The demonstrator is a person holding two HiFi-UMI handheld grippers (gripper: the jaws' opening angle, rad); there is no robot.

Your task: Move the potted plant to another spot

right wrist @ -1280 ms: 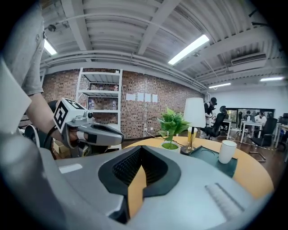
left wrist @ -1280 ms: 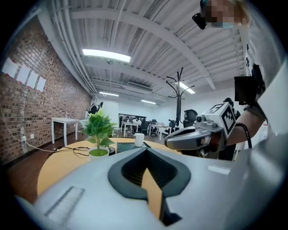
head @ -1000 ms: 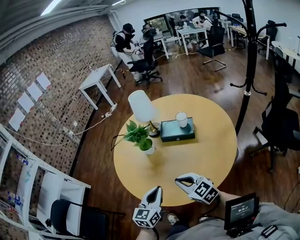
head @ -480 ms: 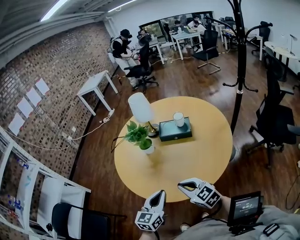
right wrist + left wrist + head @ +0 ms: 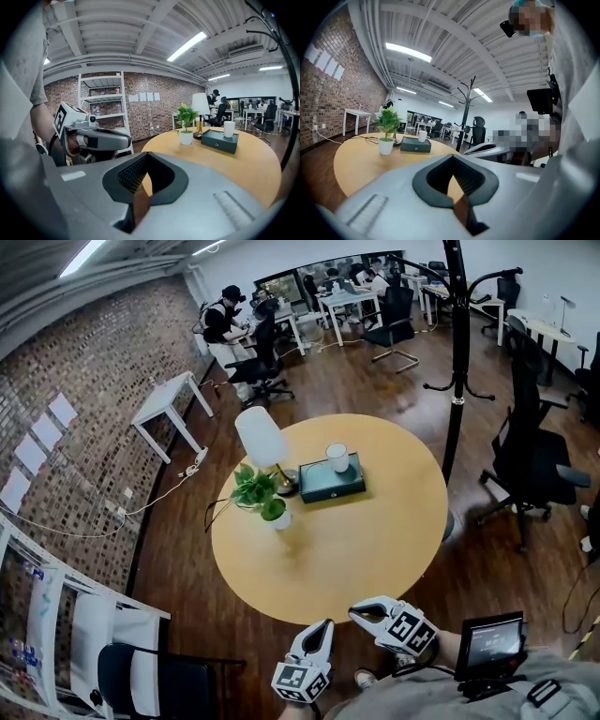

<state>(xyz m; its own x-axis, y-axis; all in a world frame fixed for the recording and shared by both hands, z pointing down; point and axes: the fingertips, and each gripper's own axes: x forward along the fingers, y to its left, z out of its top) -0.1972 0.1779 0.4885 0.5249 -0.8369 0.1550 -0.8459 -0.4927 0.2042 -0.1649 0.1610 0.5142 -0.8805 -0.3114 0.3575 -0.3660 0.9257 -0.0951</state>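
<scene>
Potted plant [image 5: 262,501] stands upright on the left part of the round counter [image 5: 366,549], just beside the lamp [image 5: 261,437], whose base is near the pot. Right of the lamp lies a dark box [image 5: 330,479] with a white cup [image 5: 337,457] on it. We hold both tongs off the counter's near edge, well apart from the plant. The left tongs [image 5: 322,626] and the right tongs [image 5: 364,613] are each closed on nothing. This fits a plant waiting to be carried, or one already set at its new spot; we cannot tell which. Either way, we judge that good work near it means keeping clear of leaves and lamp, and touching only the pot's wall.
</scene>
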